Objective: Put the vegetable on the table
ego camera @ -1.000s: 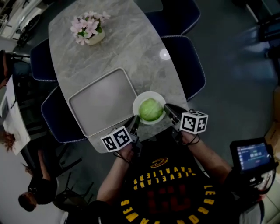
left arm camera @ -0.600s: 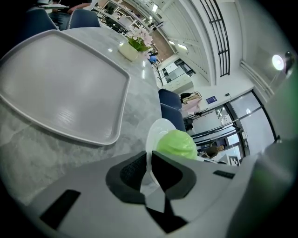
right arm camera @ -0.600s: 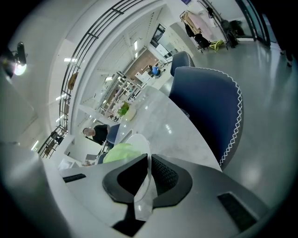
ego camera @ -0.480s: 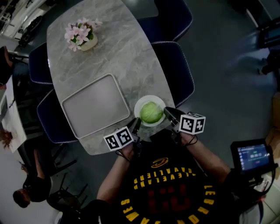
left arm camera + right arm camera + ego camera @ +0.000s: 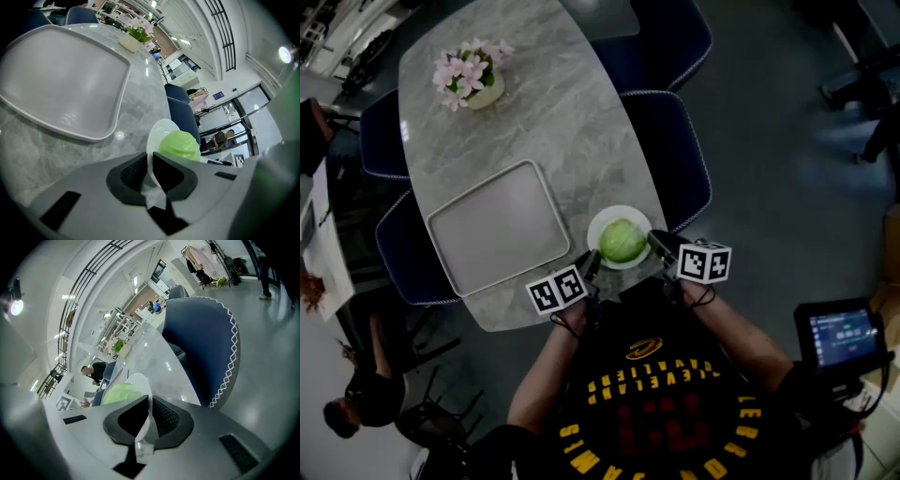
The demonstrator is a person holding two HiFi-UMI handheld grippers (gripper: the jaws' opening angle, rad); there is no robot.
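Table of grey marble, oval [image 5: 581, 122], now shows a gap between the pale grey rectangular tray [image 5: 499, 225] and the white round plate [image 5: 597, 225], which touched a second ago. The round green cabbage [image 5: 622, 241] sits on that plate by the near edge. Left gripper [image 5: 590, 266] and right gripper [image 5: 657, 243] each pinch the rim; the pink flower pot [image 5: 469, 75] stands well clear, so set-down looks unobstructed.

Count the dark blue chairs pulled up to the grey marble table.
4 dark blue chairs. Two stand on the right of the grey marble table: a far one and a near one. Two stand on its left: far and near. The person's body may hide another.
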